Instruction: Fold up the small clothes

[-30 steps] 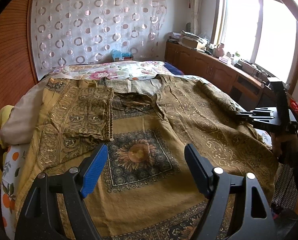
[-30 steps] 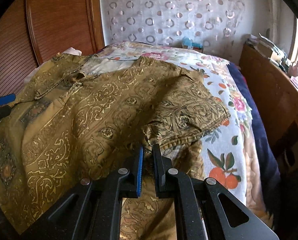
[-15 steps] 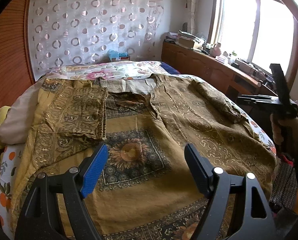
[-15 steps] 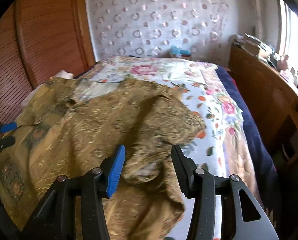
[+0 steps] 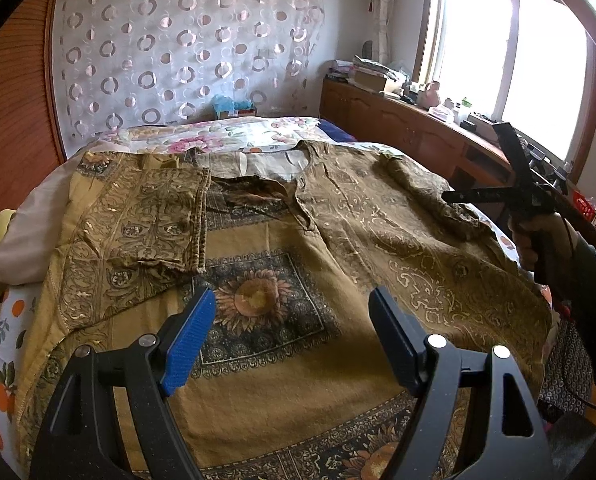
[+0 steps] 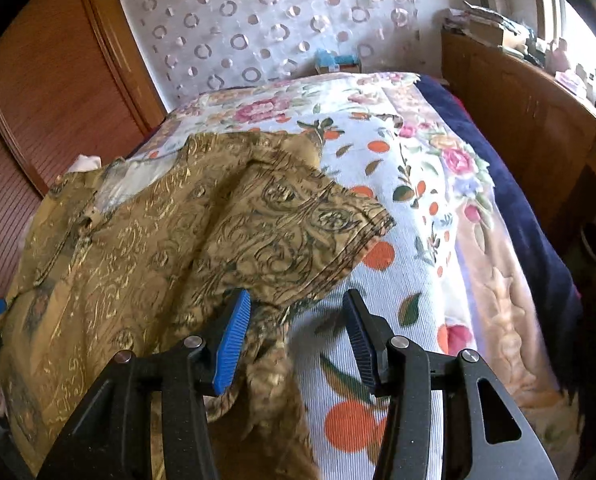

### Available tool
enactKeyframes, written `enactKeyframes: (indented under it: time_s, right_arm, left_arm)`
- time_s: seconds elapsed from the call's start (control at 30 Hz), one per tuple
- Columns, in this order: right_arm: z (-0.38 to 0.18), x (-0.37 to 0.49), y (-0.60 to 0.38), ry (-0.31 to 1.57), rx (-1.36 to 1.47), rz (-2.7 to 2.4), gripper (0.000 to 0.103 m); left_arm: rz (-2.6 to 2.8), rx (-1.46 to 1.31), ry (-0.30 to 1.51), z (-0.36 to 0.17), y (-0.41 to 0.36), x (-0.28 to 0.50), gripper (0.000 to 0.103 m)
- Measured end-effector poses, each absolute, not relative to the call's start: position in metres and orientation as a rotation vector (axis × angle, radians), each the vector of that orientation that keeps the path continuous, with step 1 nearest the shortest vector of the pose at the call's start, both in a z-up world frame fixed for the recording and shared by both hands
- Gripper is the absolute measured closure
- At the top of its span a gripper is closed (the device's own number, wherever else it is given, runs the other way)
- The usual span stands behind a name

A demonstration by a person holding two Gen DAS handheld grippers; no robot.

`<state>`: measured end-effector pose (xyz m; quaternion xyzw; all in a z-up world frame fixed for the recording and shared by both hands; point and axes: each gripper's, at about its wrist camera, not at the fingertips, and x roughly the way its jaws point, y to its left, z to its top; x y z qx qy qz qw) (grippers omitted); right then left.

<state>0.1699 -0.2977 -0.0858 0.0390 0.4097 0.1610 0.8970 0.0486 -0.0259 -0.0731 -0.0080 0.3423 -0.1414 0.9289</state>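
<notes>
— Holding my left gripper (image 5: 290, 340) wide apart over the sunflower panel, nothing between the pads. The tunic (image 5: 282, 280) lies spread on the bed (image 6: 417, 208), front up, collar toward the far wall.

— And your right?

— My right gripper (image 6: 294, 340) stands about half apart. Its jaws have just been opening, and the pads press on nothing now; some cloth at the tunic's edge lies low in the gap, close to the blue pad, but it is loose. In the left view you can see that gripper off past the garment's right side, in my hand (image 5: 537, 236).

— Which step is this?

— The left sleeve (image 5: 146, 220) already lies folded in over the chest. The right sleeve (image 6: 298, 220) is draped outward, its cuff resting on the floral bedspread, crumpled near the shoulder. I judge that one is next.

— How would you do it well?

— Pinch the cuff near its hem, through both layers, not the rumpled middle. Lift only enough to clear the cloth beneath, carry it across toward the collar line, and lay it so it mirrors the other sleeve — edges parallel. My left could press the body flat so the whole tunic does not drag along.
</notes>
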Motion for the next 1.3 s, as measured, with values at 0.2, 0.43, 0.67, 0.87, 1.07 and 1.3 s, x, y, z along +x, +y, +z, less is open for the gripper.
enactKeyframes:
  time_s: [0.2, 0.43, 0.67, 0.87, 1.07, 1.3]
  right_arm:
    - [-0.089, 0.18, -0.293, 0.847, 0.062, 0.337, 0.064]
    - [-0.079, 0.181, -0.282, 0.791, 0.004, 0.368, 0.094]
    - [-0.059, 0.168, -0.256, 0.716, -0.027, 0.446, 0.097]
    - [-0.056, 0.156, -0.228, 0.735, -0.024, 0.584, 0.089]
    - [-0.059, 0.154, -0.238, 0.718, -0.053, 0.539, 0.07]
    - [-0.081, 0.164, -0.258, 0.789, -0.121, 0.384, 0.07]
  left_arm:
    - [-0.289, -0.017, 0.702, -0.074, -0.026, 0.048, 0.023]
    - [-0.284, -0.024, 0.703, -0.078, -0.023, 0.047, 0.023]
    - [-0.28, -0.028, 0.703, -0.079, -0.02, 0.048, 0.023]
    - [-0.271, -0.037, 0.702, -0.078, -0.016, 0.047, 0.023]
    - [-0.266, -0.044, 0.698, -0.077, -0.012, 0.048, 0.023]
    - [-0.242, -0.055, 0.696, -0.076, 0.0, 0.052, 0.023]
